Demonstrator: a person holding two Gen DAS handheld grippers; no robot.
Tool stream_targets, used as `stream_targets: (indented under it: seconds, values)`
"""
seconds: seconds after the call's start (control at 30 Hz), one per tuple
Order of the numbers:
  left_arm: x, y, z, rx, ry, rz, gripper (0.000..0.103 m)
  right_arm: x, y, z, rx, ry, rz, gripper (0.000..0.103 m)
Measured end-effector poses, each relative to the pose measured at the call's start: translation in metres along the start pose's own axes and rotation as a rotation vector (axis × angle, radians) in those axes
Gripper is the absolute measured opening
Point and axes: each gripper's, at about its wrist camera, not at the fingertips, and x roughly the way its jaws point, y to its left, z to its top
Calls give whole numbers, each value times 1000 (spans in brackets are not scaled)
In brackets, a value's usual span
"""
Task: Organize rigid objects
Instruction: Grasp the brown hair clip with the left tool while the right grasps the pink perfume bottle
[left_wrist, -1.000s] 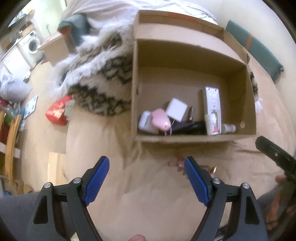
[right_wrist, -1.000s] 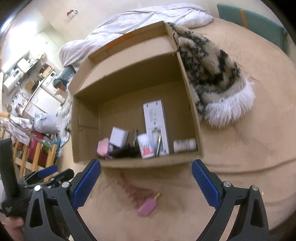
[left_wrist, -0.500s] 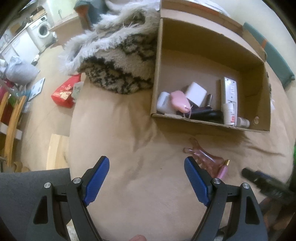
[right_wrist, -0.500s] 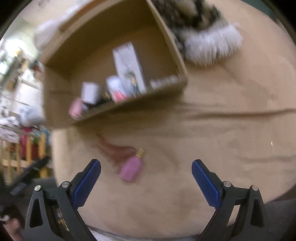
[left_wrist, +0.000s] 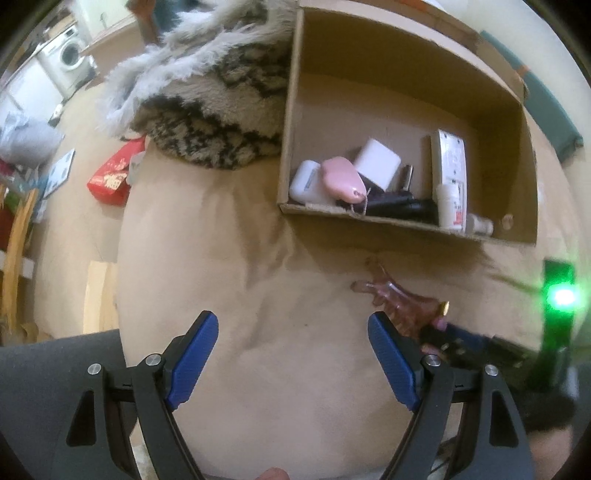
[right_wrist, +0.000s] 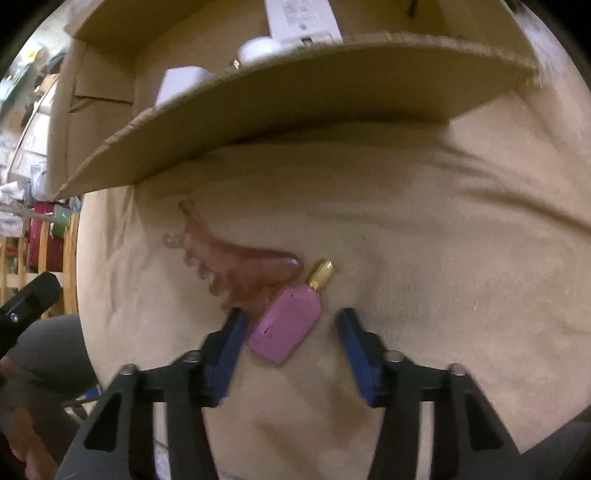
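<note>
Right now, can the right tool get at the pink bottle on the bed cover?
Probably yes. The right tool straddles the pink bottle, its jaws just closing around it; only the hair claw crowds one side.

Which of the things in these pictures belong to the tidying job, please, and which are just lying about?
Part of the job:
- pink bottle, between the right gripper's closing jaws, not yet pinched
- hair claw beside it
- cardboard box with items already inside
- left gripper, open, empty

Just lying about:
- furry blanket
- red packet
- washing machine
</note>
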Motion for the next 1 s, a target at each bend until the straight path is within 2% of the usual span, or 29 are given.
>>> stream_targets:
  seconds: [0.07, 0.13, 0.2, 0.33, 0.47, 0.53, 0.6, 0.73, 0.87, 1.0]
  values:
    - [7, -5, -2, 38, 19, 1, 99, -5, -2, -1, -7, -15, -20, 29]
    - [14, -14, -4, 82, 49, -14, 102, -8, -8, -5, 3, -13, -26, 28]
    - [24, -26, -6, 140, 88, -25, 102, -15, -15, -5, 20, -22, -27, 27]
    - [39, -64, -6, 312, 137, -48, 102, -33, -34, -12, 49, -68, -95, 27]
    - [63, -107, 0, 468, 198, -92, 102, -37, -55, -16, 87, -62, -135, 27]
    - [74, -121, 4, 513, 208, -76, 102, -37, -60, -18, 94, -60, -151, 27]
    - [88, -132, 10, 545, 230, -70, 102, -35, -60, -18, 84, -56, -165, 27]
    - [114, -142, 18, 576, 241, 19, 102, -31, -58, -16, 75, -49, -178, 27]
    - [127, -140, 26, 536, 259, 0, 103, -27, -55, -16, 78, -41, -184, 27]
    - [124, -133, 27, 503, 251, -7, 96, -13, -37, -8, 46, -27, -218, 27]
